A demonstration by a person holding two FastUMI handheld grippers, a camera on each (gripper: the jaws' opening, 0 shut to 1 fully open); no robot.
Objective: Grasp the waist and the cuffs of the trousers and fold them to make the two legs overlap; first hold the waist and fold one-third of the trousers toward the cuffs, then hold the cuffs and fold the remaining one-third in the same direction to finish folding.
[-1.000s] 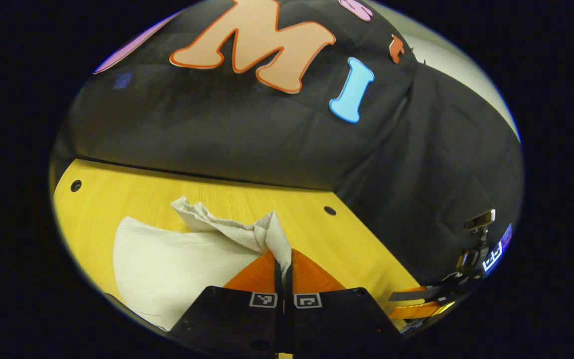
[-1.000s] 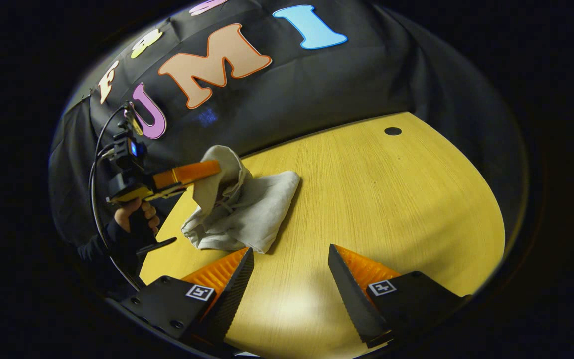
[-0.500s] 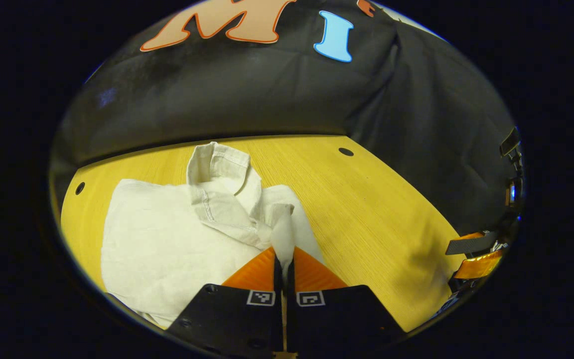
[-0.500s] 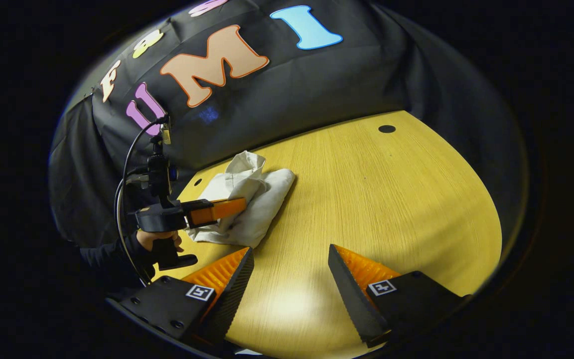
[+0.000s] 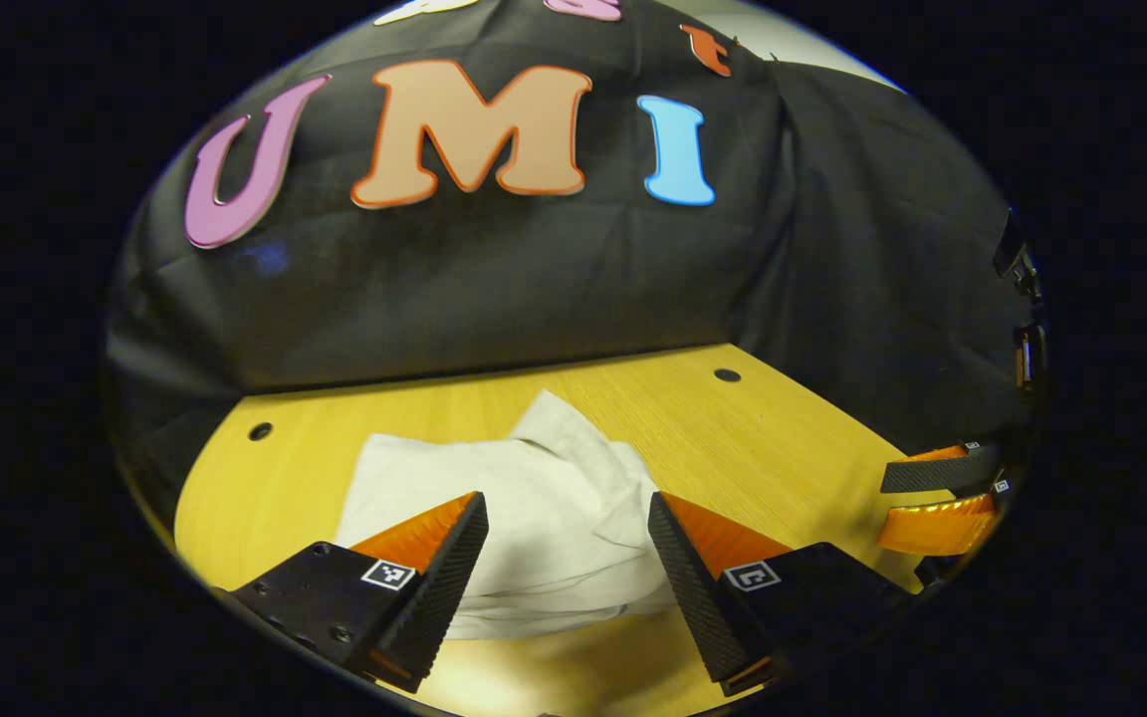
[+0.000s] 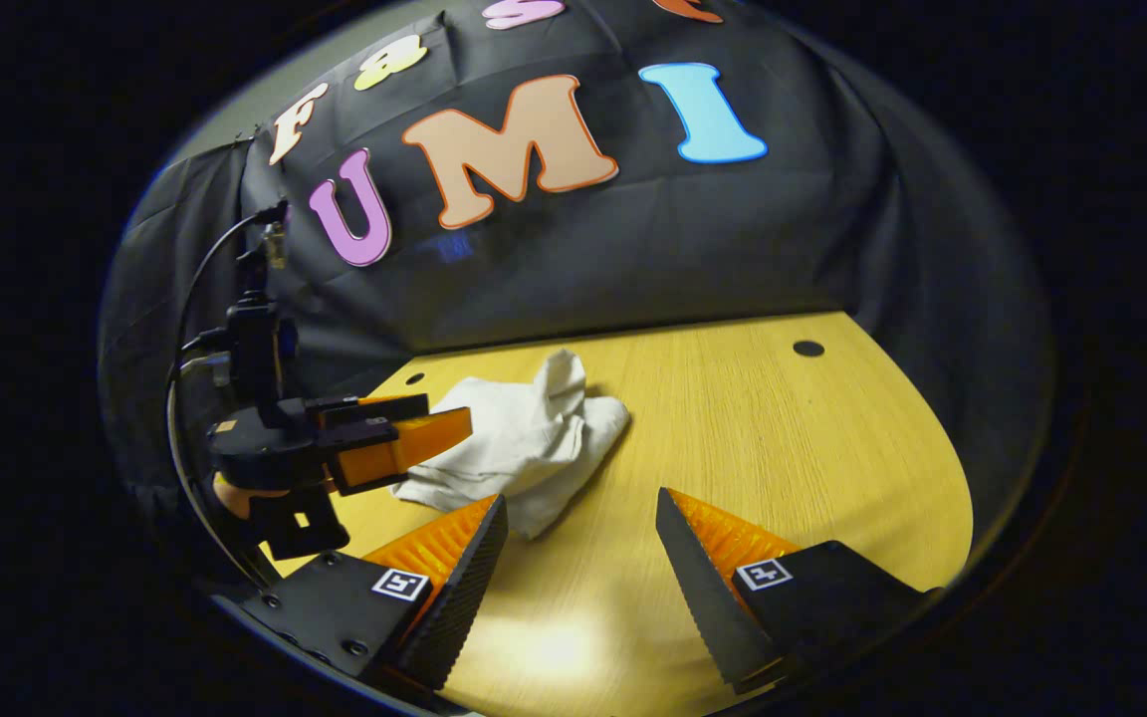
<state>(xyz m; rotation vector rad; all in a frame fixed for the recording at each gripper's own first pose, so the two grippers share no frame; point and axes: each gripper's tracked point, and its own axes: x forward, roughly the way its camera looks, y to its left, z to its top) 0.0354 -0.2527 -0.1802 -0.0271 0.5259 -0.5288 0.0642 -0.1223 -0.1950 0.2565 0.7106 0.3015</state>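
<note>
Both grippers, left (image 5: pixel 566 543) and right (image 6: pixel 581 548), gape wide and empty; trousers (image 6: pixel 524 443) on table (image 6: pixel 783 448) look light, limp, best pinched at a thick folded edge.

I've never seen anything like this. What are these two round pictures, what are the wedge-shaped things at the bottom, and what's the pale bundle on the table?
No robot here: a person holds a two-finger tool in each hand, and each tool carries a wide-angle camera looking along its own fingers. The wedges at the bottom are those fingers. One picture is the left gripper view, the other the right gripper view. Each view also shows the other tool off to one side.

The pale bundle is a pair of trousers, folded into a small stack on the yellow wooden table, with one rumpled corner poking up. Both tools have their fingers spread, so nothing is being held right now. The left one hovers just in front of the trousers; the right one is over bare table beside them.
</note>
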